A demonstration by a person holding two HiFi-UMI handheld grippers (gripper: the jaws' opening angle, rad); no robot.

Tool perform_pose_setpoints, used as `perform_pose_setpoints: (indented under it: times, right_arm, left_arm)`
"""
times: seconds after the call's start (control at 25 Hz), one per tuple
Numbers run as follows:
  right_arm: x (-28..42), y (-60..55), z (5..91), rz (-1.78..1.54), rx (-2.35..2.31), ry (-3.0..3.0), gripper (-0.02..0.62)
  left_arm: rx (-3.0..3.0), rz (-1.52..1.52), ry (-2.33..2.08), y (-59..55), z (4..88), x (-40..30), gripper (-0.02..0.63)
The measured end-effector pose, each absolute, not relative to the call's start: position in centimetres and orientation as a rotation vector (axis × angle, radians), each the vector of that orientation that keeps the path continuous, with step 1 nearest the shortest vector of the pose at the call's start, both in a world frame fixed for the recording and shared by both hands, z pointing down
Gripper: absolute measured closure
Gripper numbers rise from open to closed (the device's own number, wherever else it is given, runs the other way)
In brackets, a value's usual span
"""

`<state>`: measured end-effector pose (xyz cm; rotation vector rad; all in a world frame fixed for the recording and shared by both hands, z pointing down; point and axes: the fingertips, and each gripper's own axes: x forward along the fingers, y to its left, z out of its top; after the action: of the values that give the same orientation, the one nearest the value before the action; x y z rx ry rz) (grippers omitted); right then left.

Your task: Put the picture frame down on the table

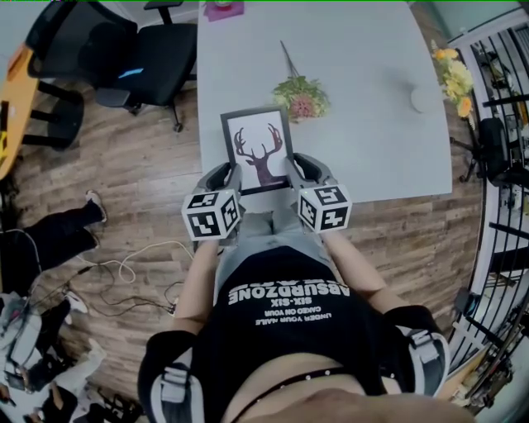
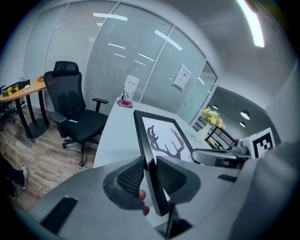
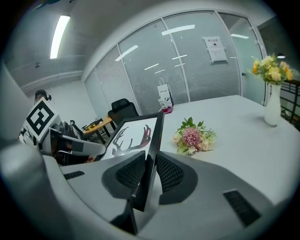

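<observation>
A black picture frame (image 1: 258, 149) with a deer-antler print hangs over the near edge of the grey table (image 1: 364, 99), held from both sides. My left gripper (image 1: 229, 178) is shut on the frame's left edge (image 2: 151, 154); the ribbed pads (image 2: 131, 177) press that edge from both sides. My right gripper (image 1: 296, 170) is shut on the frame's right edge (image 3: 152, 157), pads (image 3: 169, 174) clamping it. The print (image 2: 165, 140) faces up and tilts slightly. In the right gripper view the left gripper (image 3: 70, 145) shows beyond the frame (image 3: 131, 136).
A bunch of pink and green flowers (image 1: 302, 97) lies on the table just beyond the frame. A white vase of yellow flowers (image 3: 272, 89) stands at the table's right end. A pink item (image 1: 223, 10) sits at the far edge. A black office chair (image 1: 136, 58) stands left of the table.
</observation>
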<state>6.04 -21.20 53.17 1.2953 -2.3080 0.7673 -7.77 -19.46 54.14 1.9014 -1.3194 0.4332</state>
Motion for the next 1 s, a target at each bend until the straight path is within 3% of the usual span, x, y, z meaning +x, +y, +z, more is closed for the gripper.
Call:
perform_pose_setpoints:
  times: [1.0]
  right_arm:
    - [5.7, -22.5, 61.3, 0.867, 1.254, -2.179, 0.508]
  left_arm:
    - [1.764, 0.556, -1.261, -20.6, 62.7, -8.0, 0.515]
